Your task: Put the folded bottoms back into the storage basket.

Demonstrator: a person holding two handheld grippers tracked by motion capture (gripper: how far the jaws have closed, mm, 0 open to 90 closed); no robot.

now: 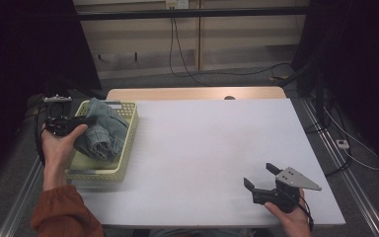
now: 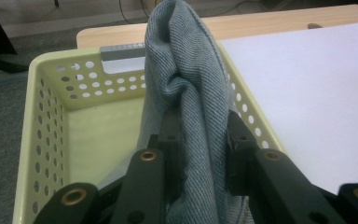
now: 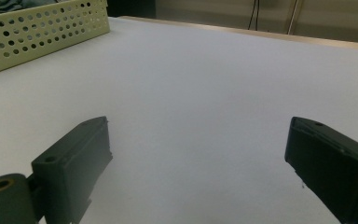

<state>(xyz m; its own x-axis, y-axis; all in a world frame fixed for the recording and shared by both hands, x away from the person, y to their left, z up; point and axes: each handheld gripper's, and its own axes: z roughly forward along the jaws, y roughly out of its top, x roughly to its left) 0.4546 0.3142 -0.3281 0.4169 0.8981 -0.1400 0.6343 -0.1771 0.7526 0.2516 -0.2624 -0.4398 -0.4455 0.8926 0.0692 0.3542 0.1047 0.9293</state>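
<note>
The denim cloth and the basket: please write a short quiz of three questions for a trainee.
1. True or false: the left claw is shut on the denim cloth.
2. Where does the right claw hover? A) in the basket B) above the white table
3. Fill in: the right claw's jaws are ____.

Key: 1 true; 2 B; 3 open.

Dim overhead light leaves the room's upper corners black in the high view, while the white worktop stays evenly pale without glare, shadows under the jaws are soft, and the nearest parts in both gripper views look slightly blurred.
</note>
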